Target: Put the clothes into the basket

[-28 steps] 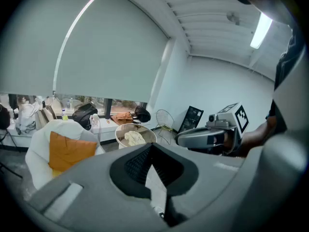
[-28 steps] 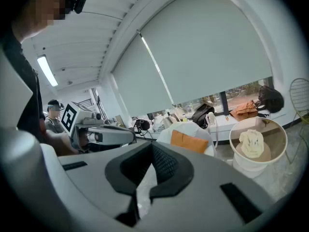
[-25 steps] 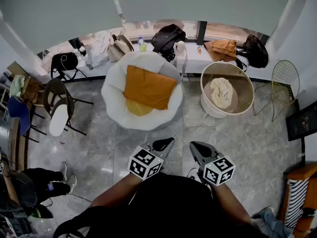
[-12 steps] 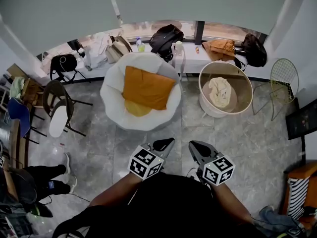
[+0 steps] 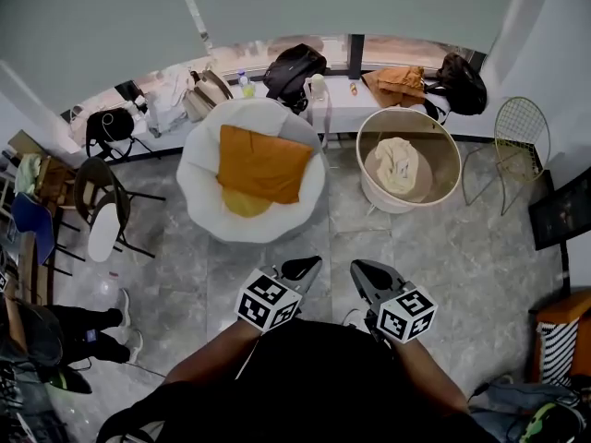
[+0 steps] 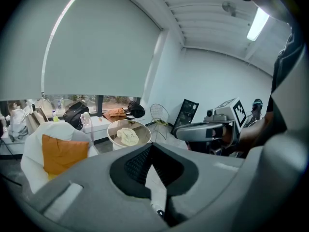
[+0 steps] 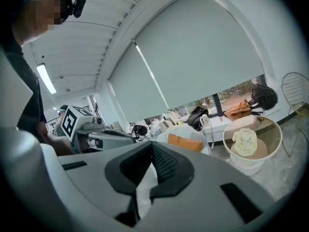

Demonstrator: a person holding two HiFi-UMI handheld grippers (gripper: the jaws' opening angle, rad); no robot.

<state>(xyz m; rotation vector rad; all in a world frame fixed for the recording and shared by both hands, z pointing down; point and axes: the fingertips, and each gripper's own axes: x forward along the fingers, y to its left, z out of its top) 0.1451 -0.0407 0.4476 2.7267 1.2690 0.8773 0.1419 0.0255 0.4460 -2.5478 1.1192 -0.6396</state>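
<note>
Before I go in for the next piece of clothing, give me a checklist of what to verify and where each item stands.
1. Both claws empty: ok; nothing sits in the left claw or the right claw.
2. Claws open for a grab: not ok; both are shut.
3. Target exposed: ok; the orange garment lies on top of the white beanbag, nothing over it.
4. Access to the yellow piece: not ok; the orange garment covers part of it.
5. Room in the basket: ok; only a cream garment lies in it.
6. Close enough to grab: probably not ok; open floor lies between claws and beanbag.
</note>
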